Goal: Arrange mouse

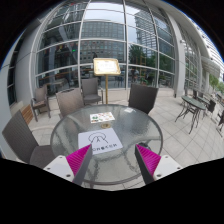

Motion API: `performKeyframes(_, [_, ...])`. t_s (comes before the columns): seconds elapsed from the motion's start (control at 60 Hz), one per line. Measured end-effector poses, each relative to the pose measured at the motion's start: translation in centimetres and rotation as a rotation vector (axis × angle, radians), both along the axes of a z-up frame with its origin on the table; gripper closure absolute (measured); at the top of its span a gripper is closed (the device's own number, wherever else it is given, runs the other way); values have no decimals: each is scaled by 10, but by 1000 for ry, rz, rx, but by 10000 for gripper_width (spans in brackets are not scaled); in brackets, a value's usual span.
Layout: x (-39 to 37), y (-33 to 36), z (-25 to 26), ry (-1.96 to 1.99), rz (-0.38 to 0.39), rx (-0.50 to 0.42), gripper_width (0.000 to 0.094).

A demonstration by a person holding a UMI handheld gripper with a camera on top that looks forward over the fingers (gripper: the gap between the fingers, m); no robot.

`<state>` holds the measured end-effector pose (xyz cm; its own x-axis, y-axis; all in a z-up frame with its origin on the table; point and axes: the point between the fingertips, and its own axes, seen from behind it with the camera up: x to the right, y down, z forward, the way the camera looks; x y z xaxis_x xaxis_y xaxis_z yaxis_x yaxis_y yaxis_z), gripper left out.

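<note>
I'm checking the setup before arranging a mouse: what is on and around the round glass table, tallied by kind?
Glass table: 1
Flat white sheets on it: 2 (near, far)
Chairs around it: 5 ()
Total: 8
No mouse shows. The gripper is open and empty at the table's near edge.

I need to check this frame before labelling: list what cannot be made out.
- Mouse: none visible in the gripper view; whether it lies on the round glass table cannot be told.
- White sheet and smaller paper: print too small to read.
- Hand-held gripper: open, holding nothing; its body is cut off below the fingers.
</note>
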<state>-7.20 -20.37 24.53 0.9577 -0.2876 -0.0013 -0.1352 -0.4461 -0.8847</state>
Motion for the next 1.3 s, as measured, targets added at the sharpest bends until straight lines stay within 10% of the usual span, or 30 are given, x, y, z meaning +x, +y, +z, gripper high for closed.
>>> performKeyframes(0.45, [125, -19, -212, 36, 83, -309, 72])
performKeyframes(0.883, [236, 98, -257, 23, 196, -343, 96])
performKeyframes(1.067, [230, 117, -264, 73, 229, -342, 457])
performKeyframes(1.3, [230, 113, -265, 54, 246, -400, 625])
